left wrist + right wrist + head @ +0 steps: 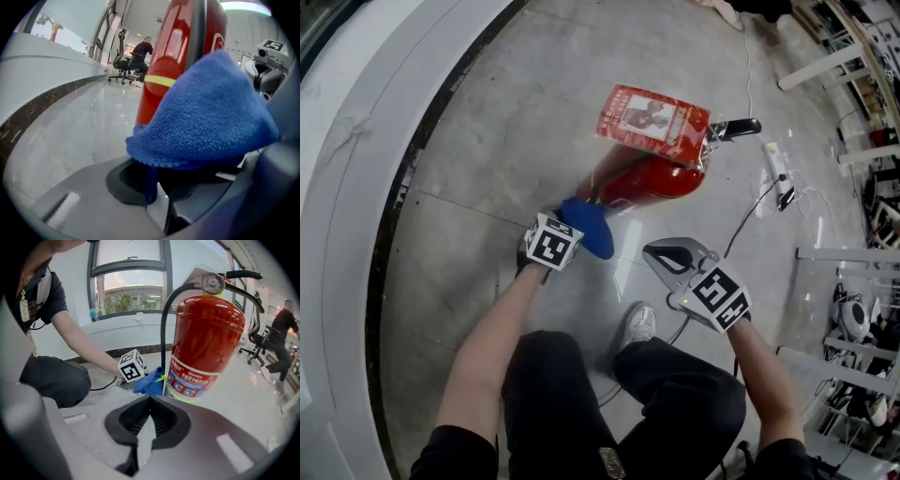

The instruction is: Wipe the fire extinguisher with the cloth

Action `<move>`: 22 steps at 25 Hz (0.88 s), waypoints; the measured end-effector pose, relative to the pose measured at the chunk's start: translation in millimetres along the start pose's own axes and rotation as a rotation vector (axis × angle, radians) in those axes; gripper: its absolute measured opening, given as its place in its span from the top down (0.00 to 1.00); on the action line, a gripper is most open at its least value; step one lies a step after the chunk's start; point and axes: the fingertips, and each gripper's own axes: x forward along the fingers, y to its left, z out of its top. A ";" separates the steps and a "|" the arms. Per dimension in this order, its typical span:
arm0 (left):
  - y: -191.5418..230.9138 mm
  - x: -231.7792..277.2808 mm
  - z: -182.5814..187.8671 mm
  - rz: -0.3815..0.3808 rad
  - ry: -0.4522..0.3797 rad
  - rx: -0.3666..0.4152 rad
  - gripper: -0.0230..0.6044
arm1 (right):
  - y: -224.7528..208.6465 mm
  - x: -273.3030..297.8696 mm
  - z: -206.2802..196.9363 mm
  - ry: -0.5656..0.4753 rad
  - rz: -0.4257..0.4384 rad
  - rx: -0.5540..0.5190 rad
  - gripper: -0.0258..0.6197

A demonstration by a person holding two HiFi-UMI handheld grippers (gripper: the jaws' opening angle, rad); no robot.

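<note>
A red fire extinguisher (pixel 661 173) stands upright on the floor, with a black handle (pixel 736 128), a gauge and a red card on top. Its body (pixel 206 343) carries a label and a yellow band, and a black hose runs down one side. My left gripper (pixel 572 230) is shut on a blue cloth (pixel 589 227), low down by the cylinder. The cloth (pixel 206 117) fills the left gripper view in front of the red body (pixel 173 51). From the right gripper view the cloth (pixel 150 383) lies against the hose near the bottom. My right gripper (pixel 150 401) is shut and empty, a little short of the extinguisher.
A curved white ledge (pixel 356 187) runs along the left. A power strip (pixel 778 173) and a cable (pixel 750 211) lie on the floor to the right, with white furniture frames (pixel 834 66) beyond. My shoe (pixel 639 323) is under the grippers. Office chairs and a person (pixel 140 54) are far off.
</note>
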 end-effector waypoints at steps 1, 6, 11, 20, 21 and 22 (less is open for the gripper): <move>-0.6 4.4 -7.9 -0.001 0.006 -0.003 0.88 | 0.5 -2.2 -5.3 0.003 -0.006 0.011 0.96; 3.4 27.2 -31.2 0.010 0.014 -0.016 0.88 | 5.5 -13.5 -33.6 0.034 -0.025 0.054 0.96; 10.2 22.7 -24.8 0.028 -0.014 0.009 0.88 | 4.5 -24.0 -52.5 0.047 -0.044 0.090 0.96; 9.2 -31.7 7.9 0.019 -0.051 0.038 0.88 | -1.2 -30.0 -9.2 -0.067 -0.024 0.109 0.96; 7.5 -44.3 17.2 0.023 -0.055 0.046 0.88 | -0.8 -33.7 0.1 -0.080 -0.014 0.111 0.96; 5.0 -57.3 27.0 0.027 -0.062 0.053 0.88 | -0.8 -38.7 10.0 -0.092 -0.004 0.114 0.96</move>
